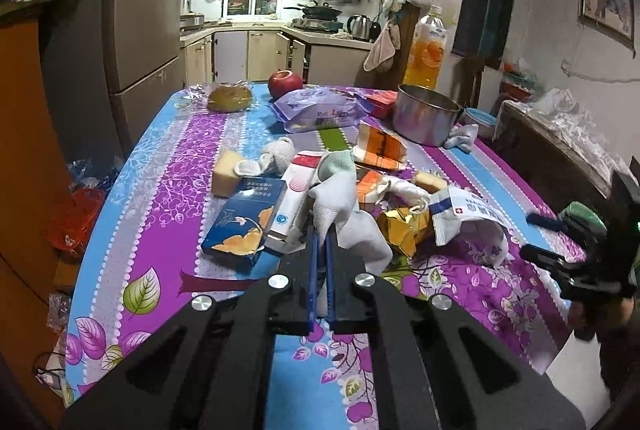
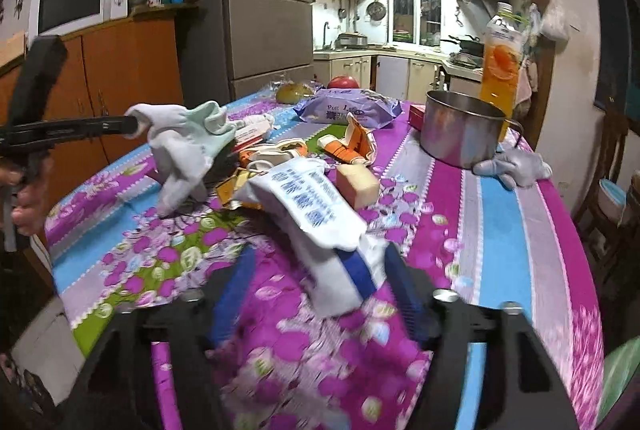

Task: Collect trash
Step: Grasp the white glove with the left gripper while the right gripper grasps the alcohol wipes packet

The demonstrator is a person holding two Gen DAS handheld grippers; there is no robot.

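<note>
honestly, left gripper (image 1: pixel 322 250) fingers clamp the white glove (image 1: pixel 344 206) by a thin fold so it may slip, while right gripper (image 2: pixel 320 290) fingers sit apart around the white packet (image 2: pixel 316 214), unpinched.

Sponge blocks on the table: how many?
2. One yellow sponge block lies left of the clutter pile, behind the blue carton. The other sponge block sits right of the pile, beyond the white packet. More may be buried.
</note>
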